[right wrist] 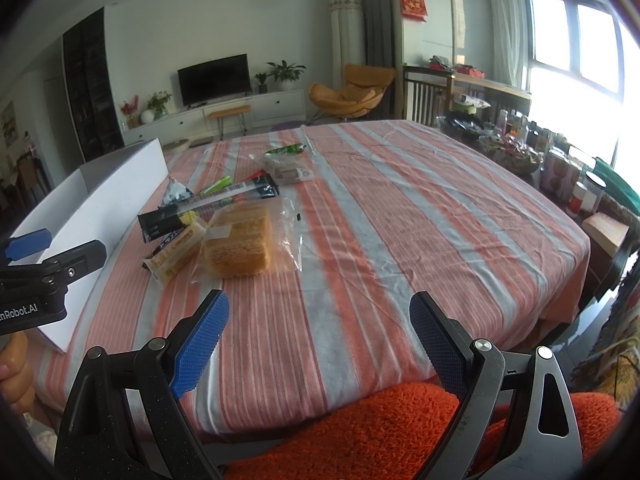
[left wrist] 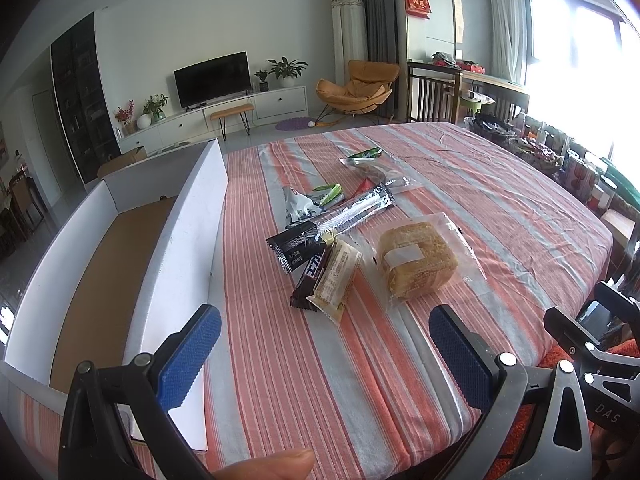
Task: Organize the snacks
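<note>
Several wrapped snacks lie in a loose pile on the striped tablecloth [left wrist: 480, 200]. A bagged yellow cake [left wrist: 416, 264] is nearest, also in the right wrist view [right wrist: 240, 240]. Beside it lie a pale yellow bar [left wrist: 336, 280], a black bar [left wrist: 296, 248], a long silver-black pack [left wrist: 356, 208] and a green pack [left wrist: 364, 155]. An open white box [left wrist: 192, 216] with a brown floor stands on the left. My left gripper [left wrist: 324, 344] is open and empty, short of the pile. My right gripper [right wrist: 320, 328] is open and empty over bare cloth.
The left gripper's body [right wrist: 52, 272] shows at the left of the right wrist view. Jars and bowls [right wrist: 512, 148] crowd the table's right edge. An orange fuzzy cushion [right wrist: 380, 432] lies at the near edge. The living room lies beyond the table.
</note>
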A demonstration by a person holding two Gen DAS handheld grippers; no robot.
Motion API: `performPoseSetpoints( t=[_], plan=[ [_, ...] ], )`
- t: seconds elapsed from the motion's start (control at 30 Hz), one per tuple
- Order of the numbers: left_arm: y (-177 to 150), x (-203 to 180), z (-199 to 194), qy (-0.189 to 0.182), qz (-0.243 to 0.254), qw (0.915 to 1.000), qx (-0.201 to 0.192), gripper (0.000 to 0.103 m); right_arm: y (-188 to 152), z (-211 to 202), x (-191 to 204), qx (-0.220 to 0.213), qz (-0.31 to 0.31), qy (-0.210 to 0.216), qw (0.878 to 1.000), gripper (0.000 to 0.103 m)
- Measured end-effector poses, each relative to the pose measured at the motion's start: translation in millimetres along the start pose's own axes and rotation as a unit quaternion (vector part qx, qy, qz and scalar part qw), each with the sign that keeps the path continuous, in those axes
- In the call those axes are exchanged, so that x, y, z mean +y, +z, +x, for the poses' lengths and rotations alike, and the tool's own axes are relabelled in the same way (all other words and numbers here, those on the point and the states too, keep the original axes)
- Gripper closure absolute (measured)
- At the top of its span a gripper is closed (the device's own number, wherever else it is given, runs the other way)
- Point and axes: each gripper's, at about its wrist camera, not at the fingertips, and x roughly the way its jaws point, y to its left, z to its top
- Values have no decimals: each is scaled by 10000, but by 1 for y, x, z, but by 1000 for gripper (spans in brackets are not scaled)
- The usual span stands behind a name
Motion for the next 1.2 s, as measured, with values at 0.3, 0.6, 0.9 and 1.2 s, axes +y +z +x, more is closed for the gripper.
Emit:
performPoseSetpoints(
  t=[0.3, 0.6, 0.9, 1.2],
  plan=[
    [0, 0, 0, -2, 0, 10000, 0, 0, 0, 0, 1, 5, 2, 9, 10000, 9],
    [0, 0, 0, -2, 0, 10000, -2, 0, 0, 0, 1, 7, 4, 10, 10000, 9],
    [0, 0, 0, -2, 1, 10000, -2, 0, 0, 1, 0, 11, 4, 10, 10000, 9],
    [0, 0, 0, -5, 0, 10000, -2, 0, -2, 2, 3, 24, -4, 17, 10000, 9]
  ],
)
